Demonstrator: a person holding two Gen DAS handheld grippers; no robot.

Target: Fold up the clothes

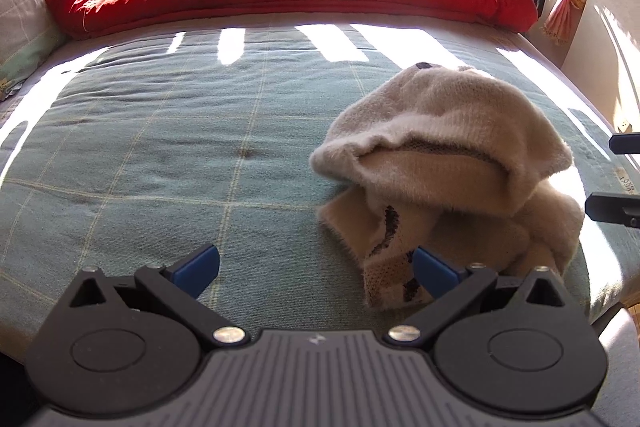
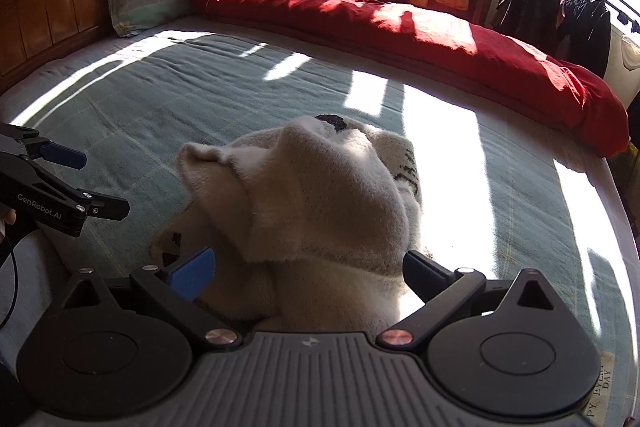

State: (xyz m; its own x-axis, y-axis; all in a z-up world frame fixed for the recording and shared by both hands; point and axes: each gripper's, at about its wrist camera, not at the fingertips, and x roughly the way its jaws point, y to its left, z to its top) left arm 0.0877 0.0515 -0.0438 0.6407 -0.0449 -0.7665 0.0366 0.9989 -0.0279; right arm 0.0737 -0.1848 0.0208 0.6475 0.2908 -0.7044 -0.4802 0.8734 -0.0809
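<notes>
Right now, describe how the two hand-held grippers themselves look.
Both look alike. The left hand-held gripper has a ribbed grey body, black linkage arms on round black housings with silver pivot screws, and blue fingertip pads. The right hand-held gripper matches, though its pivot screws look coppery. In the right wrist view, the left one carries white "GenRobot.AI" lettering and a thin black cable.

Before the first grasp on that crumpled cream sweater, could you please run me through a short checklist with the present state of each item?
1. Left tongs open and empty: ok.
2. Right tongs open and empty: ok.
3. Cream sweater lying flat for folding: not ok, it sits in a crumpled heap.
4. A hem or shoulder edge identifiable to grip: cannot tell.
5. Bare green bedspread beside the heap for spreading: ok.
6. Red duvet apart from the sweater: ok.
</notes>
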